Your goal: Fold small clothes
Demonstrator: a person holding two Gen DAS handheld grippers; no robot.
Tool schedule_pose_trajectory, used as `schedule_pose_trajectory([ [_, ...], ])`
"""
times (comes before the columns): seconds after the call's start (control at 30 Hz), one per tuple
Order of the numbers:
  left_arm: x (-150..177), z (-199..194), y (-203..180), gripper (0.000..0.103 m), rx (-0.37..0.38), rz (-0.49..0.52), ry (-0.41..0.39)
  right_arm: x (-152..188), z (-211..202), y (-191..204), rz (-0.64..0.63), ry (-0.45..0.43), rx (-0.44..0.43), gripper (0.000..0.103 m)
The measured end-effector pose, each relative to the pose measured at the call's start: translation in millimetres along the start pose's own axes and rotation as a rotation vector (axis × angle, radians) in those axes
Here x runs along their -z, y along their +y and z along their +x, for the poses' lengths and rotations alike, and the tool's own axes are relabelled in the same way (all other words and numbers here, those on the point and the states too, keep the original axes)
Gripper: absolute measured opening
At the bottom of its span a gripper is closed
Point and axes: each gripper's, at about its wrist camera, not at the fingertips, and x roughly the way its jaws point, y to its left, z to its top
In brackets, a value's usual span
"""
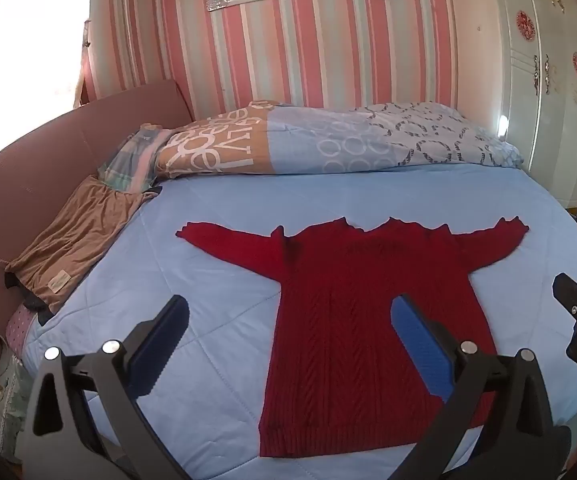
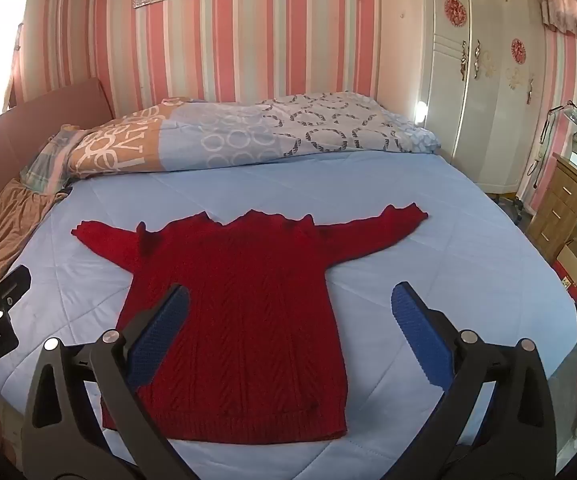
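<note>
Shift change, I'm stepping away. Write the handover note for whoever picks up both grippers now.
Left gripper: open, empty, above the bed.
Right gripper: open, empty, alongside it.
Red sweater: flat on the blue bedsheet, both sleeves spread out, hem toward you.
Brown garment lies at the bed's left edge, quilt along the wall.
Done: sweater laid out.
Left: all folds, sleeves first probably.

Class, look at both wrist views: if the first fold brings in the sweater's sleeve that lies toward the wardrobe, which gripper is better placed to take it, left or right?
Probably the right gripper: it hangs open over the red sweater on the wardrobe side, nearer that sleeve. The left gripper, also open, sits toward the headboard side.
</note>
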Motion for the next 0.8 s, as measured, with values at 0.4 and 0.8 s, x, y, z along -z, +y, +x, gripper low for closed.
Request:
schedule_pose_trajectory([
  [0.4, 0.6, -1.2, -0.2, 0.102, 0.002, -0.004, -0.001, -0.3, 0.2, 0.4, -0.003, 0.003, 0.004, 0.100],
  [0.8, 2.8, 2.7, 0.1, 0.102, 0.006, -0.005, 0.004, -1.3, 0.2, 2.1, -0.001, 0.006, 0.003, 0.100],
])
